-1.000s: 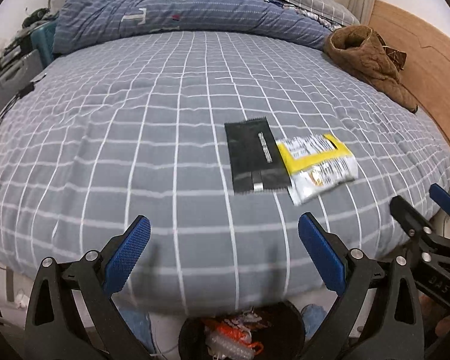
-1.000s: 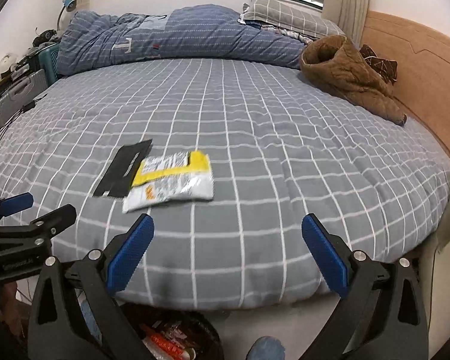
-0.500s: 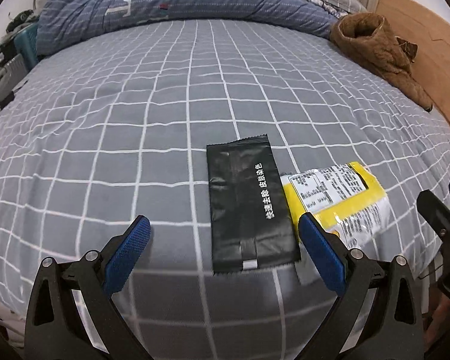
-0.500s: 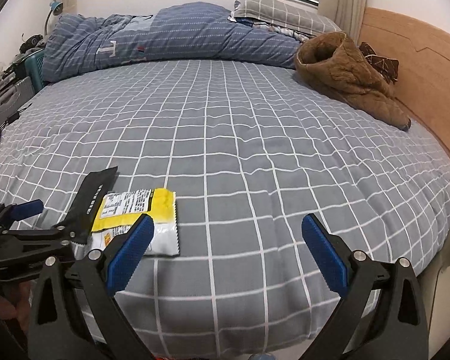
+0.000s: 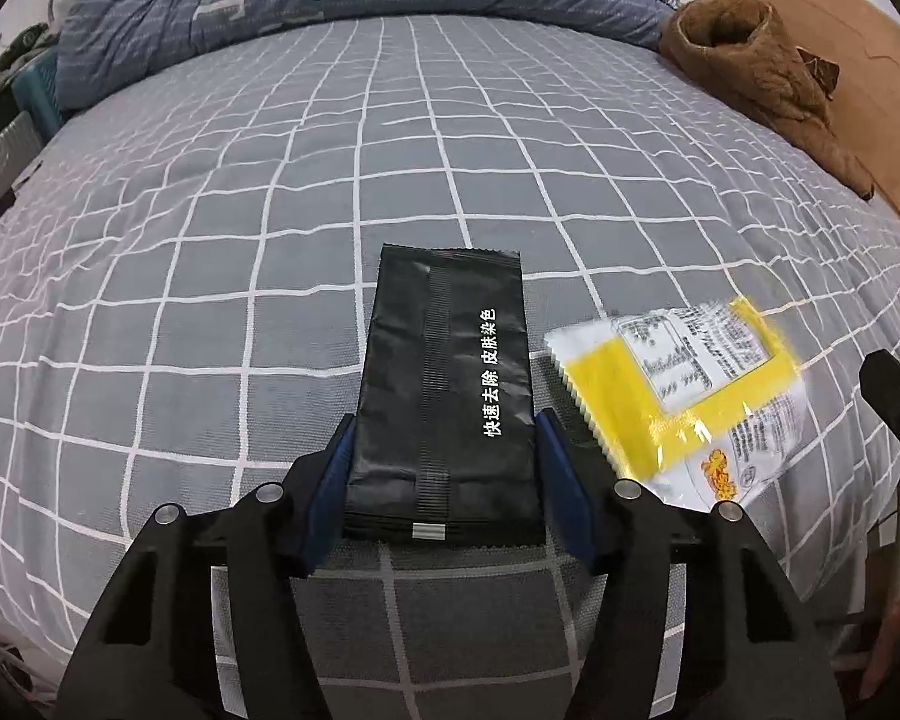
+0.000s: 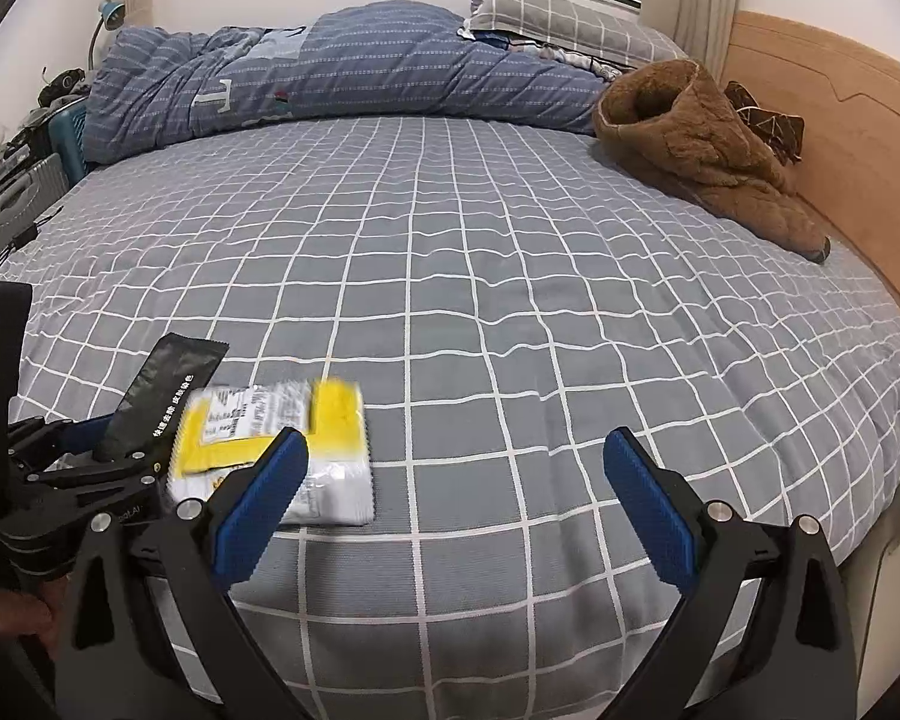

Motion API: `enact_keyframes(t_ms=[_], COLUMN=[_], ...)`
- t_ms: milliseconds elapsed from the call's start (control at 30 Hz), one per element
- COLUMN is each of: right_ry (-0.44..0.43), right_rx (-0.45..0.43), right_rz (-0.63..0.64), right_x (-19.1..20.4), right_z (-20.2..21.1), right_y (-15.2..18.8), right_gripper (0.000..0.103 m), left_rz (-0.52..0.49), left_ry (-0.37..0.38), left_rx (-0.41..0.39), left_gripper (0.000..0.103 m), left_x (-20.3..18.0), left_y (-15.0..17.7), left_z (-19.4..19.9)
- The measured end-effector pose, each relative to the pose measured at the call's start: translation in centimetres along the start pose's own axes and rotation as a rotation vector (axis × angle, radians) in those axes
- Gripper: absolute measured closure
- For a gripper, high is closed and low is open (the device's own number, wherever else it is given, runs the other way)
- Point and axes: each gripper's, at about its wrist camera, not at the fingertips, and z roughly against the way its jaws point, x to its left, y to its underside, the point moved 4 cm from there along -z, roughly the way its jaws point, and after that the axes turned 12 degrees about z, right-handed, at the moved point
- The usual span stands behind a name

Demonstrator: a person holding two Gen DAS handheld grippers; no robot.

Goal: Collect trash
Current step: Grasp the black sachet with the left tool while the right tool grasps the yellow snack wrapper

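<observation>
I am at the pick-up step: my left gripper [image 5: 444, 462] has its blue-padded fingers [image 5: 336, 474] pressed against the two long edges of the flat black foil sachet with white lettering [image 5: 450, 384], so I judge it closed on the near half of the packet, though the packet lies flat on the grey checked bedsheet [image 5: 210, 240] and is not yet lifted. The sachet's long axis runs straight along my fingers, its serrated far end pointing away from me past the fingertips, its near end sitting back between the pads.

Just outside my left gripper's right finger lies the crinkly yellow-and-white plastic snack wrapper [image 5: 678, 396], close beside the sachet; whether they touch I cannot tell. Its long axis slants away to the right. In the right wrist view the same wrapper [image 6: 282, 444] sits ahead of and partly behind my right gripper's left finger, not between the pads.

My right gripper [image 6: 456, 498] is spread wide and holds nothing.

Next I should lift the sachet clear without buckling it, and shift my right gripper leftward to straddle the wrapper.
</observation>
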Motion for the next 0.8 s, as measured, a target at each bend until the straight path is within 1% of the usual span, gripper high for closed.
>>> enact_keyframes(t_ms=[33, 67, 133, 167, 200, 267, 367, 500, 567, 800], right_ry=[0.001, 0.0, -0.001, -0.003, -0.007, -0.021, -0.037, -0.088, -0.12, -0.171], right_rx=[-0.001, -0.001, -0.001, -0.002, -0.003, -0.005, -0.009, 0.002, 0.015, 0.091], right_rz=[0.0, 0.0, 0.001, 0.001, 0.003, 0.006, 0.026, 0.042, 0.043, 0.082], right_x=[0.0, 0.0, 0.1, 0.2, 0.5, 1.0, 2.2, 4.1, 5.1, 8.5], right_z=[0.0, 0.0, 0.0, 0.0, 0.0, 0.0, -0.1, -0.7, -1.2, -3.4], right_y=[0.0, 0.0, 0.0, -0.1, -0.2, -0.4, -1.0, -1.7, -2.0, -2.3], right_gripper=[0.008, 0.008, 0.008, 0.008, 0.008, 0.008, 0.008, 0.008, 0.008, 0.008], left_rz=[0.0, 0.001, 0.006, 0.006, 0.006, 0.008, 0.016, 0.034, 0.042, 0.05], left_ry=[0.002, 0.006, 0.013, 0.017, 0.02, 0.027, 0.024, 0.02, 0.016, -0.003], left_rx=[-0.001, -0.003, -0.005, -0.007, -0.01, -0.013, -0.026, -0.048, -0.063, -0.104], left_gripper=[0.046, 0.049, 0.05, 0.053, 0.059, 0.062, 0.063, 0.063, 0.063, 0.063], left_x=[0.0, 0.0, 0.2, 0.2, 0.1, 0.5, 1.3, 2.8, 3.9, 7.3], left_y=[0.0, 0.0, 0.0, 0.0, 0.0, -0.1, -0.4, -0.8, -1.1, -1.7], left_z=[0.0, 0.0, 0.2, 0.3, 0.5, 0.9, 1.4, 2.6, 3.4, 5.4])
